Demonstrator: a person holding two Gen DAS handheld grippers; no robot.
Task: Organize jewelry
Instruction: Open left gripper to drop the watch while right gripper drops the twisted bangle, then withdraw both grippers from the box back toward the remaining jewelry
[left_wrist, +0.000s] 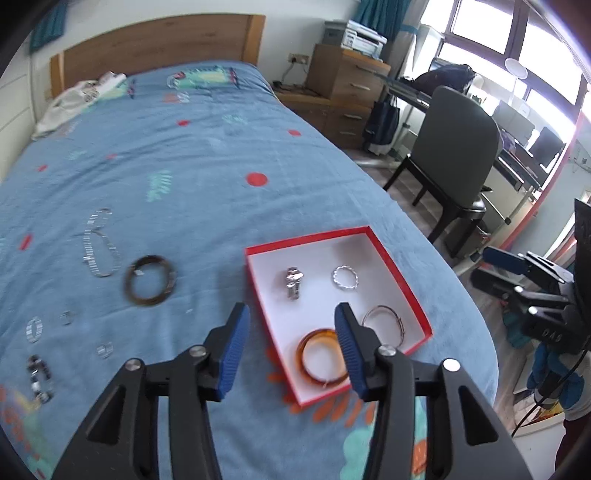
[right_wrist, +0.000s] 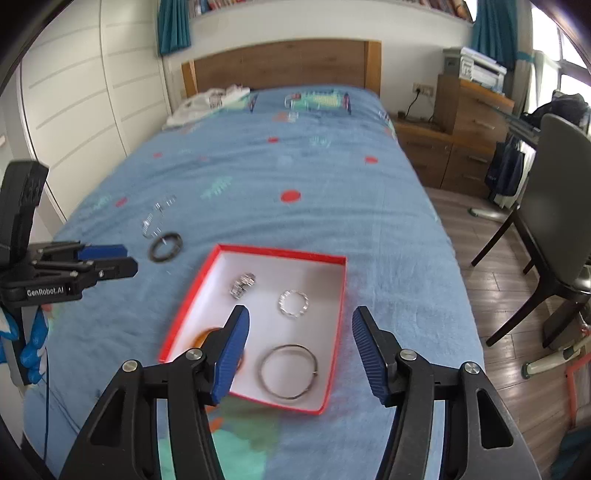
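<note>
blue bedding (left_wrist: 207, 155) covered the bed, and near its edge sat a red box (left_wrist: 400, 271) with a white floor. inside lay an orange bangle (left_wrist: 319, 360), a thin metal hoop (right_wrist: 290, 371), a twisted silver ring (right_wrist: 293, 302) and a small silver clasp piece (left_wrist: 293, 282). outside it, on the bedding, lay a dark bangle (left_wrist: 149, 280) beside a silver chain (left_wrist: 98, 242). the left gripper (left_wrist: 291, 343) and right gripper (right_wrist: 299, 350) hung above the box, fingers apart, holding nothing.
</note>
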